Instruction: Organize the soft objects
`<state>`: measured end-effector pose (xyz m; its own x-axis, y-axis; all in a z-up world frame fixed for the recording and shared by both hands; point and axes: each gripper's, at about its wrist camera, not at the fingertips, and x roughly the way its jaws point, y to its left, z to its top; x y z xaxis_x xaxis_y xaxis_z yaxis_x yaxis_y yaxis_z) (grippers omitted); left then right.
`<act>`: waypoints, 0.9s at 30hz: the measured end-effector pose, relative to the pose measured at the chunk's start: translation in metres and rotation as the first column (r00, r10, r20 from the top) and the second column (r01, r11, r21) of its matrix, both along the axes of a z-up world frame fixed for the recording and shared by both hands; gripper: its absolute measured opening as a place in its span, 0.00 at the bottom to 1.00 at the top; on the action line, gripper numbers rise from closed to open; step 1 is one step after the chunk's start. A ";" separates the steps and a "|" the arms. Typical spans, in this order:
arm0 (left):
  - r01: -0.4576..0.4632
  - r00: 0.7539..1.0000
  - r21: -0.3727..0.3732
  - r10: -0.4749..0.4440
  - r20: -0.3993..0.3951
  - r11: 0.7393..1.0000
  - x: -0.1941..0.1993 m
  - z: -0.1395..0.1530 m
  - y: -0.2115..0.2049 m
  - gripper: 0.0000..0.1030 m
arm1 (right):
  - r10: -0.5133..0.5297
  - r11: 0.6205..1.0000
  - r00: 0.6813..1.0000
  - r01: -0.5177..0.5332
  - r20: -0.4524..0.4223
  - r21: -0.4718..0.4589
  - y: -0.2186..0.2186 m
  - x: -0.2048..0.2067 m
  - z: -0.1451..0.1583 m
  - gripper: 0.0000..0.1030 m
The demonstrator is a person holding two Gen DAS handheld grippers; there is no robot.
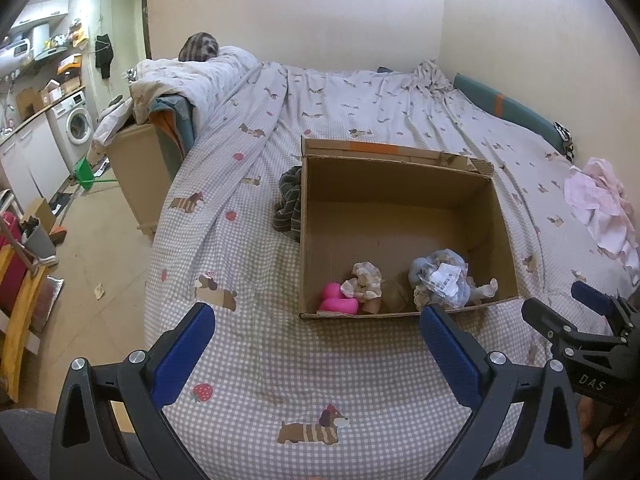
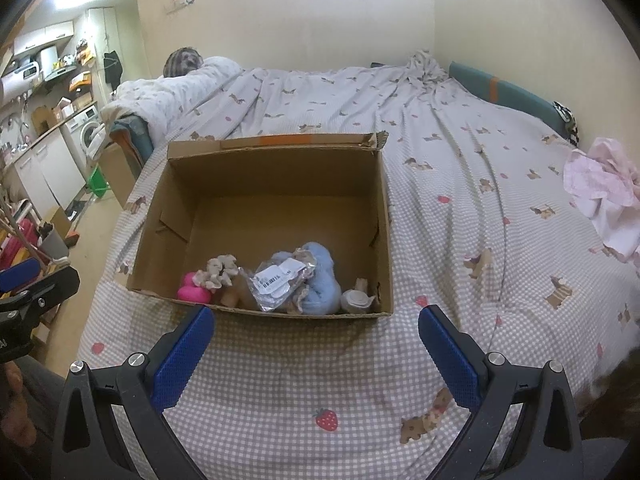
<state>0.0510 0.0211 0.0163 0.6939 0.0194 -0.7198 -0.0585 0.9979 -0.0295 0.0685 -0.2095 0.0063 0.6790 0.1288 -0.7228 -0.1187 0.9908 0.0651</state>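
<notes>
While the cardboard box (image 2: 276,184) at twelve o'clock on the bed (image 2: 460,184) already holds several soft toys (image 2: 316,276), my left hand-held gripper (image 1: 316,340) and right hand-held gripper (image 2: 316,340) both hover released and empty, with the pink garment (image 2: 600,196) at two o'clock and the dark striped cloth (image 1: 289,204) probably left.

**Soft things gathered at the box's near wall**

I see an open cardboard box (image 2: 276,176) on the checked bedspread, flaps up. Along its near wall lie a pink plush (image 2: 194,290), a beige frilly scrunchie (image 2: 218,270), a pale blue fluffy toy (image 2: 320,276) under a clear labelled packet (image 2: 276,280), and a small cream piece (image 2: 356,298). A dark striped cloth (image 1: 289,204) lies touching the box's left side; a pink garment (image 2: 604,196) is crumpled well apart, far right.
</notes>
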 end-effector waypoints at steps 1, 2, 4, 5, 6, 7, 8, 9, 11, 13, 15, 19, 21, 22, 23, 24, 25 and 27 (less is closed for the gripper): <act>0.000 1.000 -0.001 0.000 0.000 1.000 0.000 0.000 0.000 0.99 | 0.000 1.000 1.000 0.000 0.000 -0.001 0.000 0.000 0.000 1.00; -0.001 1.000 -0.003 0.001 -0.001 1.000 0.000 0.000 0.000 0.99 | 0.000 1.000 1.000 0.000 0.000 -0.001 0.000 0.000 0.000 1.00; -0.002 1.000 -0.004 0.002 -0.004 1.000 0.001 0.000 0.000 0.99 | 0.001 1.000 1.000 -0.001 0.001 -0.001 0.000 0.000 0.000 1.00; 0.000 1.000 -0.004 0.000 -0.006 1.000 0.001 0.000 0.000 0.99 | 0.000 1.000 1.000 0.000 0.002 -0.003 0.000 0.000 0.000 1.00; 0.002 1.000 -0.004 -0.002 -0.006 1.000 0.001 -0.001 0.000 0.99 | -0.002 1.000 1.000 0.002 0.003 -0.006 0.000 0.000 0.000 1.00; 0.007 1.000 -0.001 -0.007 -0.005 1.000 0.001 0.000 -0.001 0.99 | -0.005 1.000 1.000 0.005 0.005 -0.011 0.000 0.000 0.000 1.00; 0.009 1.000 0.001 -0.009 -0.004 1.000 0.001 -0.001 -0.002 0.99 | -0.010 1.000 1.000 0.010 0.007 -0.016 -0.001 0.000 0.000 1.00; 0.013 1.000 0.005 -0.013 -0.002 1.000 0.001 -0.001 -0.003 0.99 | -0.013 1.000 1.000 0.013 0.008 -0.016 -0.001 0.001 0.000 1.00; 0.018 1.000 0.011 -0.018 0.000 1.000 0.001 -0.002 -0.004 0.99 | -0.017 1.000 1.000 0.017 0.007 -0.012 -0.003 0.002 0.000 1.00; 0.020 1.000 0.013 -0.020 -0.001 1.000 0.001 -0.002 -0.005 0.99 | -0.021 1.000 1.000 0.021 0.007 -0.006 -0.005 0.002 0.001 1.00; 0.018 1.000 0.010 -0.018 -0.001 1.000 0.001 -0.002 -0.006 0.99 | -0.029 0.999 0.999 0.029 0.015 -0.016 -0.005 0.002 0.002 1.00; 0.020 1.000 0.011 -0.020 -0.001 1.000 0.001 -0.002 -0.006 0.99 | -0.025 0.999 1.000 0.025 0.014 -0.020 -0.004 0.002 0.002 1.00; 0.020 1.000 0.011 -0.020 -0.001 1.000 0.002 -0.002 -0.005 0.99 | -0.028 0.999 1.000 0.028 0.010 -0.031 -0.004 0.002 0.001 1.00; 0.021 1.000 0.011 -0.021 -0.001 1.000 0.002 -0.002 -0.006 0.99 | -0.028 0.999 1.000 0.029 0.009 -0.034 -0.003 0.002 0.000 1.00; 0.020 1.000 0.011 -0.020 0.000 1.000 0.002 -0.002 -0.005 0.99 | -0.029 0.999 1.000 0.030 0.010 -0.036 -0.003 0.002 0.001 1.00; 0.020 1.000 0.011 -0.020 0.000 1.000 0.002 -0.002 -0.005 0.99 | -0.030 0.999 0.999 0.030 0.014 -0.036 -0.003 0.002 0.001 1.00; 0.020 1.000 0.010 -0.020 0.000 1.000 0.002 -0.002 -0.005 0.99 | -0.029 0.999 0.999 0.030 0.017 -0.032 -0.003 0.002 0.002 1.00; 0.019 1.000 0.011 -0.019 -0.001 1.000 0.002 -0.002 -0.005 0.99 | -0.026 1.000 1.000 0.026 0.016 -0.006 -0.005 0.001 0.002 1.00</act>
<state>0.0526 0.0160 0.0142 0.6937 0.0136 -0.7201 -0.0391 0.9991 -0.0188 0.0699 -0.2141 0.0085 0.6934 0.1064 -0.7127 -0.0941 0.9939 0.0569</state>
